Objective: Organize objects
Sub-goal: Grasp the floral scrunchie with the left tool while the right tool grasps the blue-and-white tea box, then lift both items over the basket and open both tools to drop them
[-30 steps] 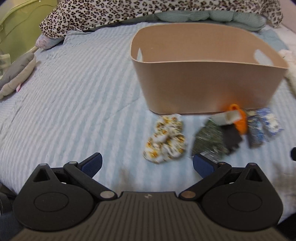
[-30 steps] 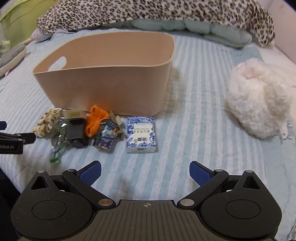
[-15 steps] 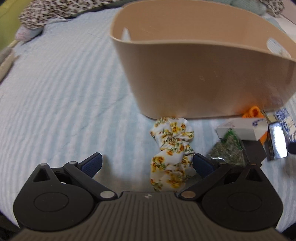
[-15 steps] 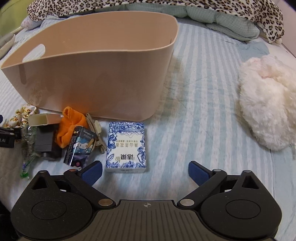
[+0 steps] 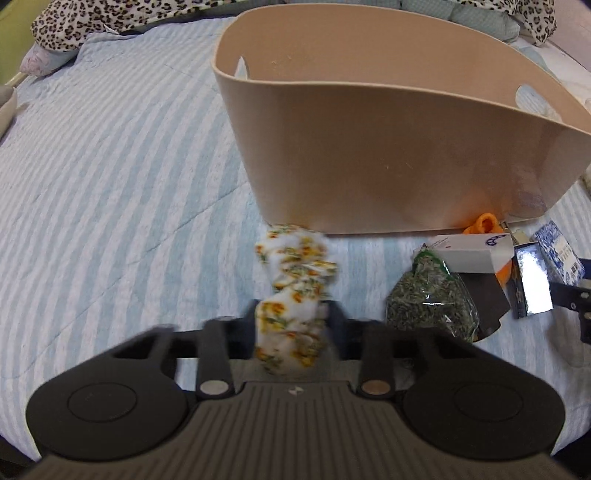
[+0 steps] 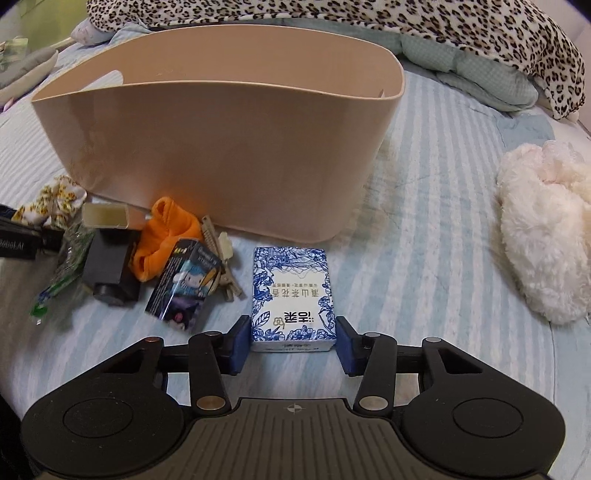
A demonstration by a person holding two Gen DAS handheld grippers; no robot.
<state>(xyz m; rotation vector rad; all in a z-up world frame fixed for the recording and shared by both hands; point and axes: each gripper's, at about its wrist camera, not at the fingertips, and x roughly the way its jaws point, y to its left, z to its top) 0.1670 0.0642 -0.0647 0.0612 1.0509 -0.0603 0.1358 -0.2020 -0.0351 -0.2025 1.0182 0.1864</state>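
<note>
On the striped bed cover stands a beige basket [image 5: 369, 147], also in the right wrist view [image 6: 221, 147]. In front of it lies a floral scrunchie [image 5: 295, 273]. My left gripper [image 5: 293, 321] is closing on the scrunchie's near end, and its fingers squeeze the cloth from both sides. A blue-and-white patterned box [image 6: 291, 288] lies flat before the basket's right end. My right gripper [image 6: 293, 336] is closing around the box's near end, with both blue pads against its sides.
Between the two grippers lies a heap: a bag of dried herbs [image 5: 428, 302], a small white box [image 5: 472, 251], an orange cloth [image 6: 162, 236], a black block [image 6: 107, 266], a cartoon packet [image 6: 184, 284] and hair clips [image 6: 221, 254]. A white fluffy toy [image 6: 543, 236] lies right; a leopard blanket [image 6: 332, 22] lies behind.
Both grippers moved forward and down toward the bed. The left one went from wide open to pinching the scrunchie. The right one narrowed from wide open onto the patterned box.
</note>
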